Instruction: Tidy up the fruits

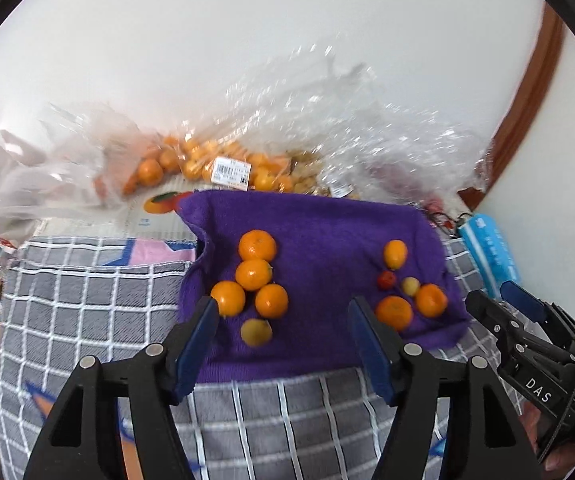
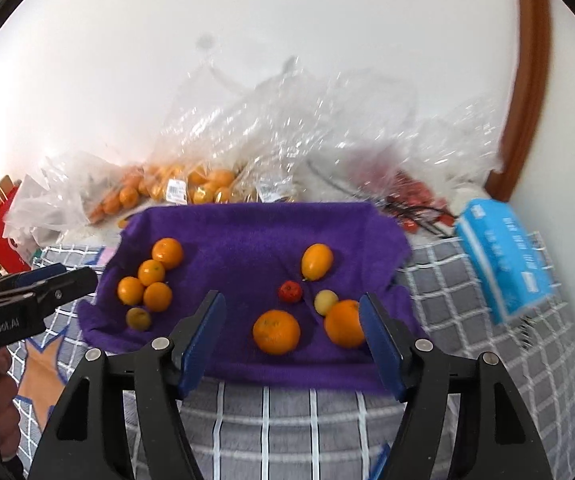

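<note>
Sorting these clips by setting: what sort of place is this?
Probably a home, not a lab. Fruit lies on a purple towel over a checked cloth, with shop bags of oranges and a tissue pack against a plain wall.

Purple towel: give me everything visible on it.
The purple towel is a fuzzy, terry-like cloth spread over a grey checked blanket, its edges rumpled and the left side notched. Loose fruit lies on it in two groups: five pieces at left, five at right, mostly orange, one small and red. Bagged fruit sits behind its far edge. Neither hand-held gripper touches it.
</note>
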`<state>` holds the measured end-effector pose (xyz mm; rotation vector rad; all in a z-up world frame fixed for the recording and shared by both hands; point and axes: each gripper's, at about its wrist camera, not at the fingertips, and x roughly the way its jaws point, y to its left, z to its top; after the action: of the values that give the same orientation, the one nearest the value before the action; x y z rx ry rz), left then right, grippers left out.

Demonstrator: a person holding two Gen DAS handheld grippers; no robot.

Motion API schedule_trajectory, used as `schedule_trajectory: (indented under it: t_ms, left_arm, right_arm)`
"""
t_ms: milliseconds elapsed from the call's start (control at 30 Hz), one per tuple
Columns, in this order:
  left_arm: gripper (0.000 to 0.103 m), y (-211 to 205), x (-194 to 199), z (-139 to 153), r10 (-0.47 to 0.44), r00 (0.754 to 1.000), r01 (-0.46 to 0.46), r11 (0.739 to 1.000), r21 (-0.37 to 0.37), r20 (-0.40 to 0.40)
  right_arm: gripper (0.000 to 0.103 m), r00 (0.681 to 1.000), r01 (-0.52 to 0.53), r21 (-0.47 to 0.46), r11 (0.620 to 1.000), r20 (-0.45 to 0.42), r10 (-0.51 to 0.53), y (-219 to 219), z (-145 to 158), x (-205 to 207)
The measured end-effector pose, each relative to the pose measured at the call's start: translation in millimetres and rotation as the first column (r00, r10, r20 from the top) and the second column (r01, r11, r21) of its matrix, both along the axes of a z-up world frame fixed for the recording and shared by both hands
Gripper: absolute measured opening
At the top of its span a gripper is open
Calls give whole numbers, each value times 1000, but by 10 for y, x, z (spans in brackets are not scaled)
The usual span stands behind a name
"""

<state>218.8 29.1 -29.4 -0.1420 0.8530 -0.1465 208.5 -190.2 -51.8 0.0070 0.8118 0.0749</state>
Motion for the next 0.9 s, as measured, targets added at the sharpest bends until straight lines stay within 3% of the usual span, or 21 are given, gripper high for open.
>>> schedule_trajectory:
  t_ms: [367, 500, 900]
  left_arm:
    - [85, -65, -940, 392, 17, 992, -25, 997, 66, 125]
    - [89, -80, -1199, 436, 31, 989, -40, 998, 58, 145]
    - [92, -240, -1724, 393, 38, 981, -56, 994, 90, 189]
  right_arm:
    - [72, 1000, 15, 35, 999, 13, -15, -22, 346, -803]
    - [92, 998, 18, 33, 999, 55, -20, -29, 443, -1064]
    - [102, 992, 51, 8, 999, 115, -52, -142, 517, -1628]
